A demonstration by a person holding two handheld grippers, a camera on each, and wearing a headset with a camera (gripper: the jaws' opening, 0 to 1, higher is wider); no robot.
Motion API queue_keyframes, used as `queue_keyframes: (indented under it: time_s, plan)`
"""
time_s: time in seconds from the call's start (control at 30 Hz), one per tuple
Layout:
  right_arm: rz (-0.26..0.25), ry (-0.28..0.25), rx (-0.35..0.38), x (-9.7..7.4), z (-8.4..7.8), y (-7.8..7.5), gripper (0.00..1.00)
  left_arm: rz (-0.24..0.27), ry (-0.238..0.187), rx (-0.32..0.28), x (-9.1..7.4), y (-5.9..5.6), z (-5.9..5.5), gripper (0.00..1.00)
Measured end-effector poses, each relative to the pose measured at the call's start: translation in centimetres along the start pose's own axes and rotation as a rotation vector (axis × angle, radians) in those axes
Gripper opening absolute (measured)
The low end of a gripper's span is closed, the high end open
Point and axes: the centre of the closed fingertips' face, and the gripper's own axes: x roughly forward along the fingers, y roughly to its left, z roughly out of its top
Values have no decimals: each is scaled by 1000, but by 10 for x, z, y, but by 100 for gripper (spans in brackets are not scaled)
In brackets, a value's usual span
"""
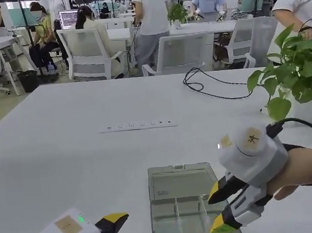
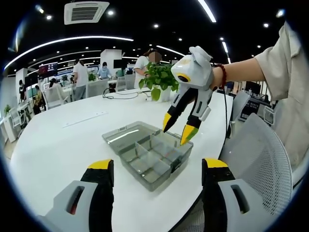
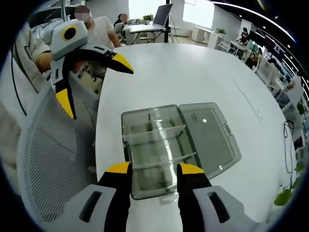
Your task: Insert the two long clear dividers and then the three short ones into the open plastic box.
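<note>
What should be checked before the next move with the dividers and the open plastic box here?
1. Lid open and lying flat beside the box: ok.
2. Left gripper open and empty: ok.
3. Right gripper open and empty, over the box: ok.
4. Dividers standing inside the box: ok for some. Whether all five are in: cannot tell.
5. Dividers pushed fully down into their slots: cannot tell.
6. Box resting flat on the table: ok.
</note>
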Motion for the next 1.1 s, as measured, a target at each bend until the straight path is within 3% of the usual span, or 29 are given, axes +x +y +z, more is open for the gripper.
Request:
queue_keyframes:
  time_s: [0.57,1.1]
  plan:
    - [-46,36,91,-31,-64,-12,45,24,10,19,8,13,15,74]
    - [-73,125,142,-37,-132,-20,47,20,30,17,12,11,12,74]
